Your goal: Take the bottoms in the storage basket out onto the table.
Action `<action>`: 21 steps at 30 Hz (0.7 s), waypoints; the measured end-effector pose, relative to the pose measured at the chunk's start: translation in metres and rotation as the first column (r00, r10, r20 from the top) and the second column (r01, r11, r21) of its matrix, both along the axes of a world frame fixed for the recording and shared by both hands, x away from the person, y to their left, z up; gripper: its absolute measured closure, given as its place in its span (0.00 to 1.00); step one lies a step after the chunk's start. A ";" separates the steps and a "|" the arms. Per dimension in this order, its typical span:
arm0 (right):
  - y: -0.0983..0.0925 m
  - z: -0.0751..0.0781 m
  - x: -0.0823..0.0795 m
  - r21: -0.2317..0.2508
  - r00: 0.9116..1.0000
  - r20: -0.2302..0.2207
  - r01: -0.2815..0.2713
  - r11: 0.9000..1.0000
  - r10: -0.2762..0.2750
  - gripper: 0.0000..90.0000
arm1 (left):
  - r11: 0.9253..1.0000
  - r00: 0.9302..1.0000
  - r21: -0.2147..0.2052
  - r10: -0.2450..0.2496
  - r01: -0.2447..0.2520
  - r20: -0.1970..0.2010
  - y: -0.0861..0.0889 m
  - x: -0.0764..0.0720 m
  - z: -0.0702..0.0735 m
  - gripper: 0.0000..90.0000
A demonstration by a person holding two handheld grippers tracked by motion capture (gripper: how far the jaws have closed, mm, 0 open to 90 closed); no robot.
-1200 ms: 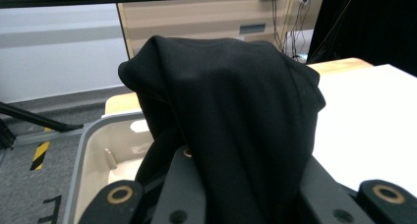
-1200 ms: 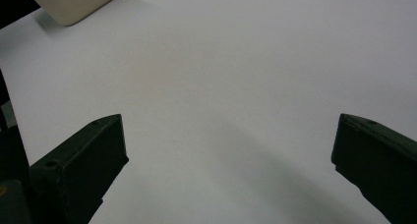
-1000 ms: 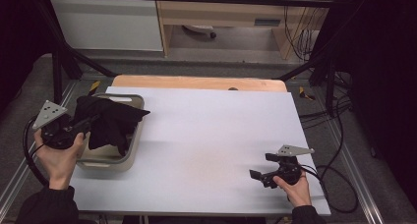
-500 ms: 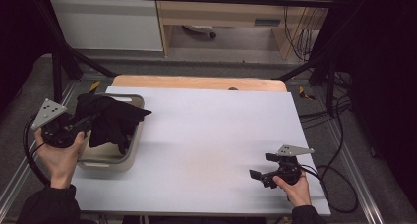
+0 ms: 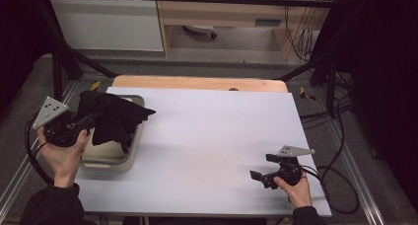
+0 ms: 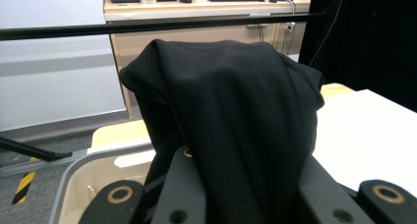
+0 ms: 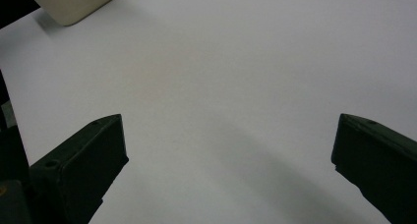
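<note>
A black cloth (image 5: 114, 118) hangs bunched over a beige tub (image 5: 106, 159) at the table's left edge. My left gripper (image 5: 91, 120) is shut on the cloth and holds it above the tub. In the left gripper view the black cloth (image 6: 231, 126) drapes over both jaws and hides their tips, with the tub's rim (image 6: 74, 167) below. My right gripper (image 5: 261, 171) rests low over the white table (image 5: 212, 136) near the front right, open, with nothing between its jaws. In the right gripper view the two jaws stand wide apart over bare table, with a corner of the tub (image 7: 74, 3) far off.
A wooden board (image 5: 197, 82) runs along the table's far edge. Black frame bars and cables (image 5: 340, 151) stand around the table's sides. Cupboards and a desk stand beyond the table.
The black cloth has risen slightly in the left gripper. The right gripper has not moved.
</note>
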State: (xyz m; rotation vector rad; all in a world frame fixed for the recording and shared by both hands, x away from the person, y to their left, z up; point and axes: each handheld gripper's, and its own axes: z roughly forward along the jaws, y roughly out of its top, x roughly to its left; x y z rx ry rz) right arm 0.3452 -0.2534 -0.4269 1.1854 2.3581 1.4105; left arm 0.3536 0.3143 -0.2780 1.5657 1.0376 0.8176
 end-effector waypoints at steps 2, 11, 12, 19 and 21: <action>0.000 0.000 0.000 0.000 1.000 0.003 0.000 1.000 0.000 0.01 | 1.000 1.000 -0.005 -0.003 0.003 0.002 -0.001 0.000 0.001 0.90; 0.000 0.000 0.000 -0.001 1.000 0.002 0.000 1.000 0.000 0.01 | 1.000 1.000 -0.010 -0.011 0.011 0.022 -0.007 0.001 0.004 0.90; 0.000 0.000 0.000 -0.002 1.000 0.003 0.001 1.000 -0.001 0.01 | 1.000 1.000 -0.010 -0.011 0.011 0.021 -0.007 0.001 0.004 0.90; 0.000 0.000 0.000 -0.001 1.000 0.003 0.000 1.000 0.000 0.01 | 1.000 0.999 -0.015 -0.016 0.017 0.032 -0.011 0.001 0.005 0.90; 0.000 0.000 0.000 -0.001 1.000 0.004 0.000 1.000 0.000 0.01 | 1.000 0.999 -0.019 -0.017 0.018 0.037 -0.012 0.001 0.006 0.90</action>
